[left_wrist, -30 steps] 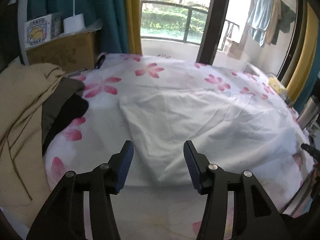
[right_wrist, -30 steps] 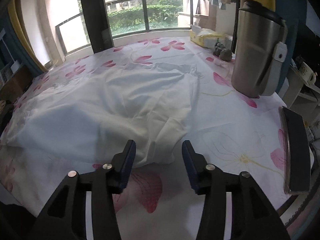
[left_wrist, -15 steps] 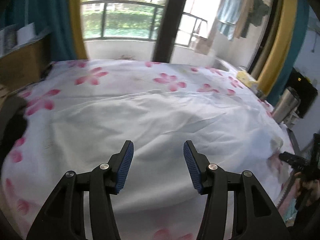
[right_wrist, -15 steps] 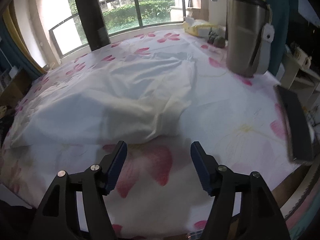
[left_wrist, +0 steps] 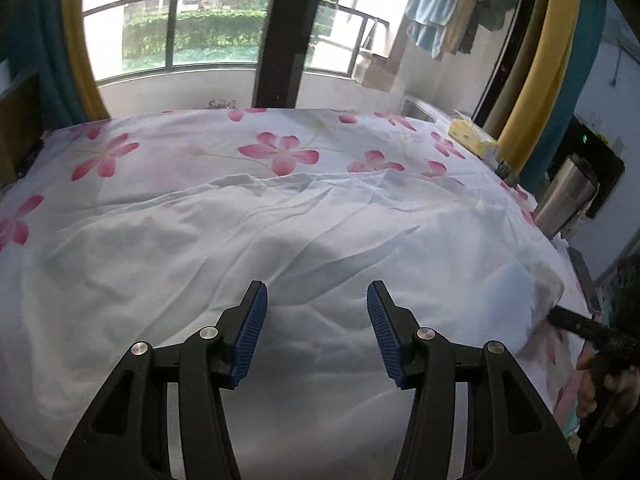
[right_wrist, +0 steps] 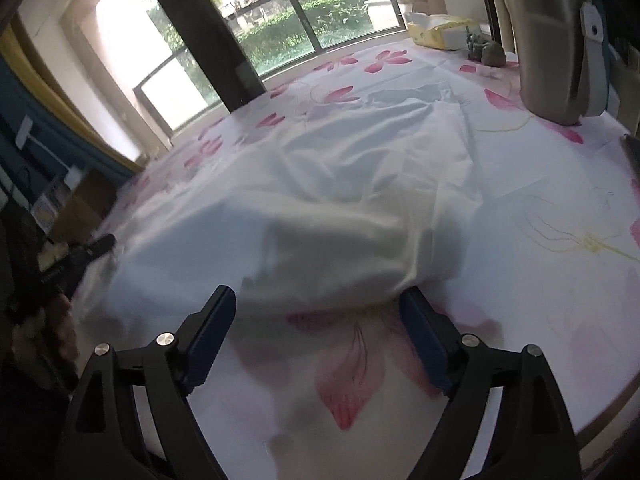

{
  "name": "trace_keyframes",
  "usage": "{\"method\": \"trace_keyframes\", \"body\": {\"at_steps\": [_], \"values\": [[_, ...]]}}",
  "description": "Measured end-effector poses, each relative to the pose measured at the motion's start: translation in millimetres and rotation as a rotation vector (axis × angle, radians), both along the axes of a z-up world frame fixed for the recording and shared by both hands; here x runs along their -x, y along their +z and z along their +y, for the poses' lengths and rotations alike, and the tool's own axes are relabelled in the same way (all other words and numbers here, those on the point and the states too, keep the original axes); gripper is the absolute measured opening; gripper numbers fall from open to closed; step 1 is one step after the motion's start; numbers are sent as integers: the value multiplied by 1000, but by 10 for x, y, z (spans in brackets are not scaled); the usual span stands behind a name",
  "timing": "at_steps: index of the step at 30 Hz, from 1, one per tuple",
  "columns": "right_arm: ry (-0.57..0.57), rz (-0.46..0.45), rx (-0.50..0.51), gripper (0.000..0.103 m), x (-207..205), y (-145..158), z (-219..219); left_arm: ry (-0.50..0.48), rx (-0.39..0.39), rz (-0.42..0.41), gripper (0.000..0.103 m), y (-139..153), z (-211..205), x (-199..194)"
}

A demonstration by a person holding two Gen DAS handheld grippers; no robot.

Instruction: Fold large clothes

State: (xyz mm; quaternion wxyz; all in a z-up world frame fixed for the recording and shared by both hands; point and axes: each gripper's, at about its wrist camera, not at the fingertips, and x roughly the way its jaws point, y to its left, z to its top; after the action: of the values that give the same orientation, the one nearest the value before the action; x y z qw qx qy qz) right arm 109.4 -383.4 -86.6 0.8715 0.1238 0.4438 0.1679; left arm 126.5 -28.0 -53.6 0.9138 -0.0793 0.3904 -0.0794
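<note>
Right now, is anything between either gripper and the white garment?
Nothing visible. The left gripper hangs open right over the white garment, and the right gripper is open at its near edge. The steel flask stands off to the side.

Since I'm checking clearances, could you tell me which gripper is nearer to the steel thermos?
Right. The right gripper is at the garment's near hem with the steel thermos close ahead to its right; the left gripper is over the white garment, the thermos far off right.
</note>
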Motion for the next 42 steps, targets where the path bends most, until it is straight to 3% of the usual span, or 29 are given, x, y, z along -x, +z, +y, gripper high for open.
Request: {"method": "trace_keyframes", "body": {"at_steps": [5,14,20,25,26,27,28,31,37,42], "values": [[-10,13,-88,89,-192,-10,-3,-20,-10,7,55,-20,-97,-135],[-9,11,-141,94,-458,-16,89,-45,-25,83,55,-277,-218,-321],[-11,-14,-238,95,-675,-72,121,-26,-62,56,55,-323,-284,-313],[19,-21,-237,96,-857,-75,351,-13,-104,57,56,-331,-379,-322],[33,-23,-234,94,-880,-78,403,-12,-107,56,56,-334,-389,-323],[51,-20,-243,80,-907,-89,458,-9,-109,53,56,-337,-393,-327],[66,-7,-247,53,-927,-113,495,-6,-110,51,56,-339,-389,-326],[81,19,-247,37,-970,-183,553,-1,-111,50,56,-336,-390,-335],[111,-59,-182,17,-886,-9,646,-12,-106,48,56,-332,-386,-349],[161,-148,-103,12,-793,294,859,-13,-115,46,56,-331,-386,-349]]}}
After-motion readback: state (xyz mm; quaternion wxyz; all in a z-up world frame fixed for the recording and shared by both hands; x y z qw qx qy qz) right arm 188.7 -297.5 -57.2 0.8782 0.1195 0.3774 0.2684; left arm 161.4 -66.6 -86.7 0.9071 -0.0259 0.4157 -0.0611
